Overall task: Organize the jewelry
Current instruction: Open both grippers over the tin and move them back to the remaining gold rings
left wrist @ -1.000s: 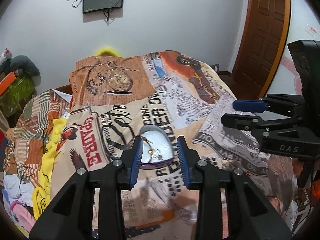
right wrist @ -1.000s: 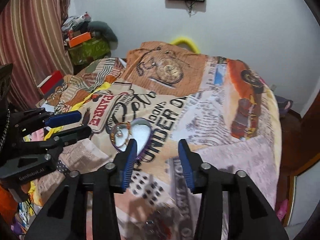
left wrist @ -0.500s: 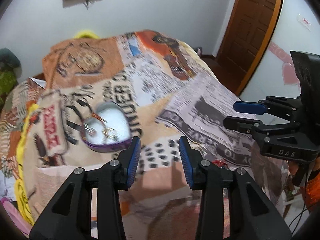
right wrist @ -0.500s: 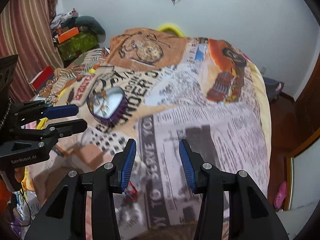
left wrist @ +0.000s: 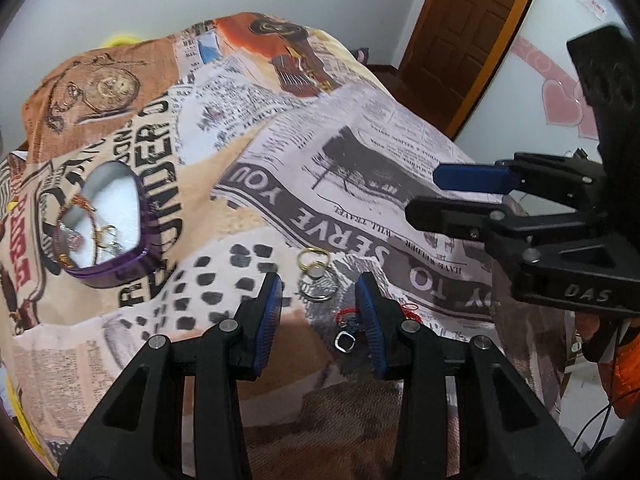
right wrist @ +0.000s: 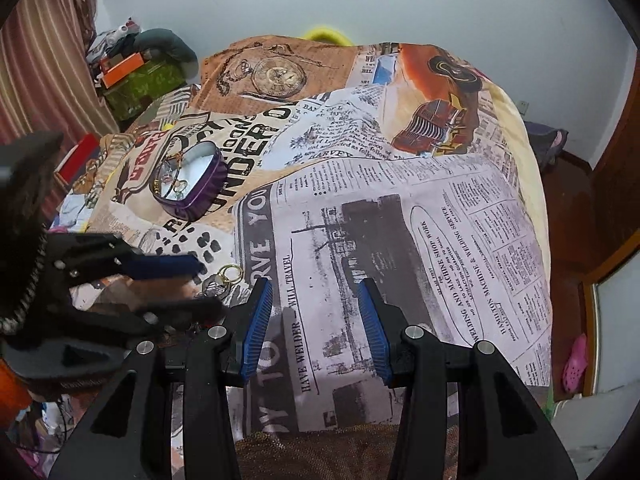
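Observation:
A purple heart-shaped jewelry box (left wrist: 106, 224) lies open on the printed bedspread, with a bracelet and small pieces inside; it also shows in the right wrist view (right wrist: 188, 184). Loose jewelry lies on the bedspread: gold and silver rings (left wrist: 316, 274), a red string piece (left wrist: 348, 314) and a small silver ring (left wrist: 345, 341). The rings also show in the right wrist view (right wrist: 224, 278). My left gripper (left wrist: 318, 312) is open and empty just above the loose rings. My right gripper (right wrist: 314, 328) is open and empty, to the right of the left one.
The printed bedspread (right wrist: 400, 220) covers the whole bed. A wooden door (left wrist: 472, 28) stands at the far right. Cluttered boxes and cloth (right wrist: 128, 68) and a striped curtain (right wrist: 44, 52) are at the far left. A pink shoe (right wrist: 576, 362) lies on the floor.
Both grippers have swung right and toward the near end of the bed, away from the purple box. The loose rings have come into view between my left fingers. Both stay open.

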The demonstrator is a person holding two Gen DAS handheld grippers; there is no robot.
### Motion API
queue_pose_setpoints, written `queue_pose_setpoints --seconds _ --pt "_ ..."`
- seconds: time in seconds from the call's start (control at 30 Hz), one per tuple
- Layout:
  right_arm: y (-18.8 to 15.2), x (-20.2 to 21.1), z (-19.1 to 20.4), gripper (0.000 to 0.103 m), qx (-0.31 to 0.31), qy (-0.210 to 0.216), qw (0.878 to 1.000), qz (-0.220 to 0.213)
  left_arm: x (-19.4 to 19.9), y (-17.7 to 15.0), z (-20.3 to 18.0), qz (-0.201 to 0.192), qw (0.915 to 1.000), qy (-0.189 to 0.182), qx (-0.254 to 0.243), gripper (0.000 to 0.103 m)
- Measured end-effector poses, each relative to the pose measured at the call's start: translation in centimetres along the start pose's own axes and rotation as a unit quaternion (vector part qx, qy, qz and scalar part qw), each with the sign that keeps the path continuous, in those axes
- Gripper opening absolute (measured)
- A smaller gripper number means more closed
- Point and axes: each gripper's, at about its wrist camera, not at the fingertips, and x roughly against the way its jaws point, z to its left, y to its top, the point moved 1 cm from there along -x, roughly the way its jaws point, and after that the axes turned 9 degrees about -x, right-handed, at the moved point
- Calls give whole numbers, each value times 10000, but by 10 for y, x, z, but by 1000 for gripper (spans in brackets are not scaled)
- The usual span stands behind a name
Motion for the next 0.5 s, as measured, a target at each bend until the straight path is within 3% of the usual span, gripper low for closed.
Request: queue_pose_setpoints --seconds 0.1,0.5 --pt "1 -2 3 41 6 90 10000 2 0 0 0 -24 10000 -45 -31 18" --pt "2 -16 25 41 155 352 9992 147 24 -17 17 -116 9999 -34 -16 18"
